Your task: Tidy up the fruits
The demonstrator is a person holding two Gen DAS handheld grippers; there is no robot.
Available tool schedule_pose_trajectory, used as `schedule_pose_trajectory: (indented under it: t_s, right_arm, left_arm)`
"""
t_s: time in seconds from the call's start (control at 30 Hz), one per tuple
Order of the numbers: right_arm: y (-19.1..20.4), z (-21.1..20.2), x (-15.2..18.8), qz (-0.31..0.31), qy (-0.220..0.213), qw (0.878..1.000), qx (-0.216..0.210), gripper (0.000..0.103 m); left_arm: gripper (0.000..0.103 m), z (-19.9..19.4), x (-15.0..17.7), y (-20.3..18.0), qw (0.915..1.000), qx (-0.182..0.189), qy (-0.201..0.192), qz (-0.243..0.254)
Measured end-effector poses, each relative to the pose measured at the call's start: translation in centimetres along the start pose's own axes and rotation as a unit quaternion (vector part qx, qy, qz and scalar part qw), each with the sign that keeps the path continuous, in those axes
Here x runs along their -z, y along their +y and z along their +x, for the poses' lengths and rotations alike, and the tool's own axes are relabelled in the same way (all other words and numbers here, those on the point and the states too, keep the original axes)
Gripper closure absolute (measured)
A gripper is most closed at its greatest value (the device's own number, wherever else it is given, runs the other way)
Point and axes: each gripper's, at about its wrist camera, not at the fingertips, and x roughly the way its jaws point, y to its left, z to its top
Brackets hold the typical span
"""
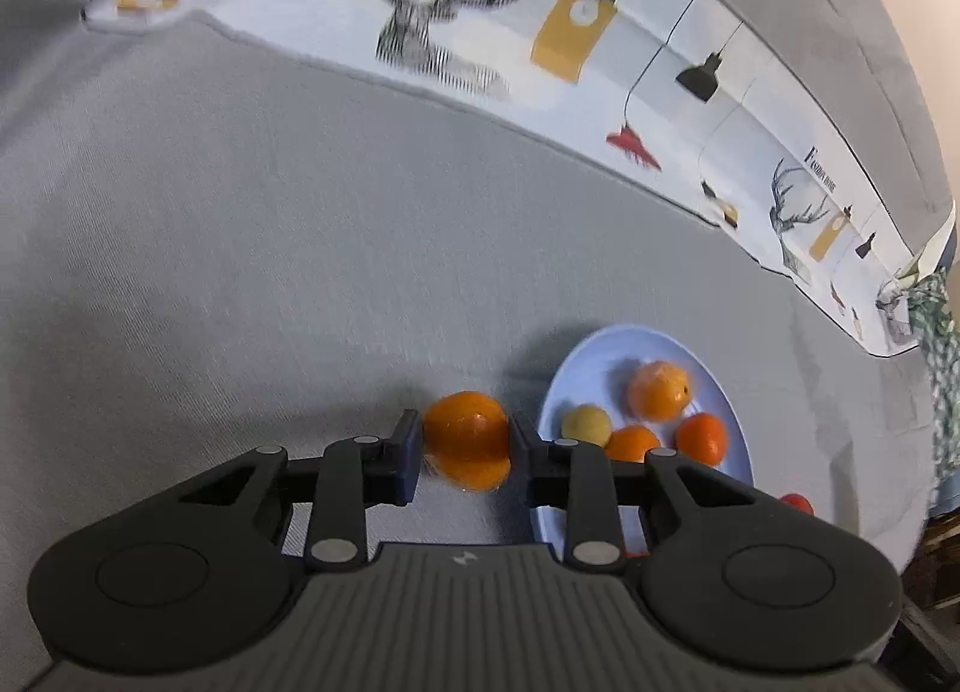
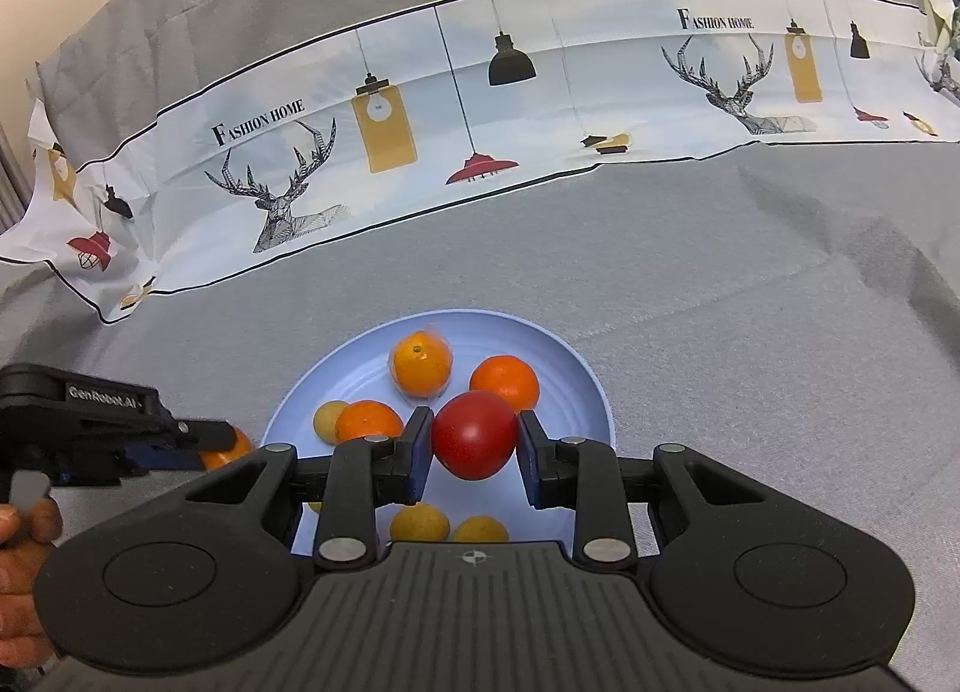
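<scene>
My left gripper (image 1: 465,446) is shut on an orange (image 1: 467,439), held just left of the light blue plate (image 1: 576,368). It also shows at the left of the right wrist view (image 2: 204,443). My right gripper (image 2: 474,443) is shut on a red tomato (image 2: 474,434), held above the plate (image 2: 576,386). The plate holds several oranges (image 2: 505,381) and small yellow fruits (image 2: 420,521). One orange (image 2: 420,363) is in clear wrap.
The plate lies on a grey cloth (image 2: 750,332). A white printed cloth with deer and lamps (image 2: 480,110) runs across the back. A person's hand (image 2: 24,530) grips the left gripper's handle at the lower left.
</scene>
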Motion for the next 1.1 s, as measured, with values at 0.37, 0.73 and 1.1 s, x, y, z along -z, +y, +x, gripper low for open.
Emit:
schedule_pose_trajectory:
  t_s: [0.37, 0.73, 1.1]
  right_arm:
    - [-0.1, 0.3, -0.1, 0.0, 0.005, 1.0, 0.015, 0.072]
    - [0.1, 0.8, -0.1, -0.003, 0.015, 1.0, 0.022, 0.071]
    - [-0.5, 0.3, -0.1, 0.02, 0.006, 0.999, 0.036, 0.023]
  left_arm:
    - [0.07, -2.4, 0.1, -2.8, 0.9939, 0.075, -0.059, 0.055]
    - [0.069, -1.7, 3.8, -7.9, 0.9751, 0.151, -0.019, 0.161]
    - [0.06, -3.3, 3.4, -7.1, 0.9788, 0.122, -0.052, 0.156]
